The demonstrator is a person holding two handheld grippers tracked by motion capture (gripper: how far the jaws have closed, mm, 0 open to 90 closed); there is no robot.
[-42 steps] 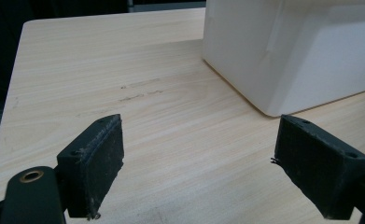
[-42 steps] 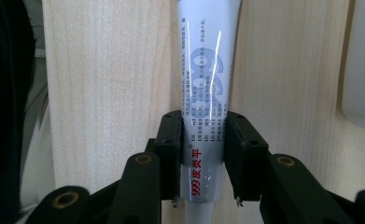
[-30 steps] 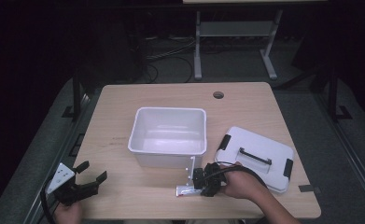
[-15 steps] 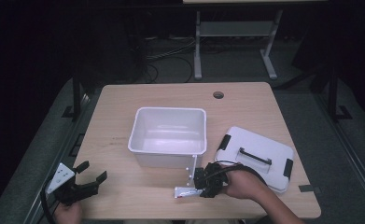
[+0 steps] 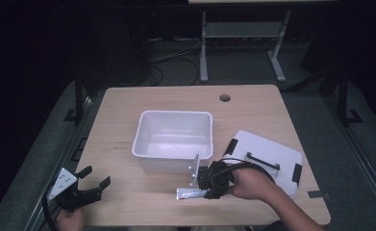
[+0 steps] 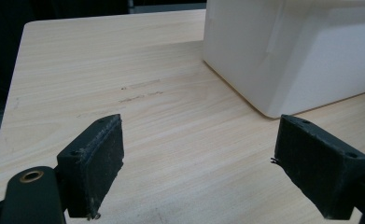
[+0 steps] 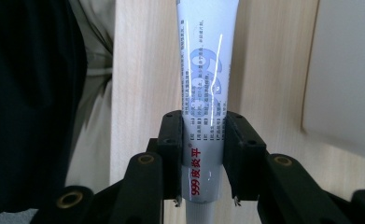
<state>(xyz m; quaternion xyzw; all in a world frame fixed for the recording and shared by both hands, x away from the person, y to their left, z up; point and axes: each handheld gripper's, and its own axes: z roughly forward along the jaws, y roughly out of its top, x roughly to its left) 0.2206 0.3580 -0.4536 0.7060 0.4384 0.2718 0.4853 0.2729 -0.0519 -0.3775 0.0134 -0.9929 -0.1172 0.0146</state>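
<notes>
My right gripper (image 7: 202, 154) is clamped on the tube (image 7: 207, 70); the bin (image 5: 173, 139) beside it waits; left gripper (image 6: 213, 163) wide, empty.

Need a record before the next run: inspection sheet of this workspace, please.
Surface: light wood table, round hole near its far edge, faint scuffs.
Job's things: white tube with red and blue print, clamped near one end; open white bin at mid-table, nothing seen inside; white lid with black handle and clips, flat, right of the bin.
Clutter: nothing seen.
Grippers: right gripper shut on the tube, just in front of the bin; left gripper open, nothing between its jaws, at the table's near left corner.
Cables: black cable looping from the right gripper; more cables on the floor behind.
Surroundings: dark room, grey floor, white frame legs behind the table.
</notes>
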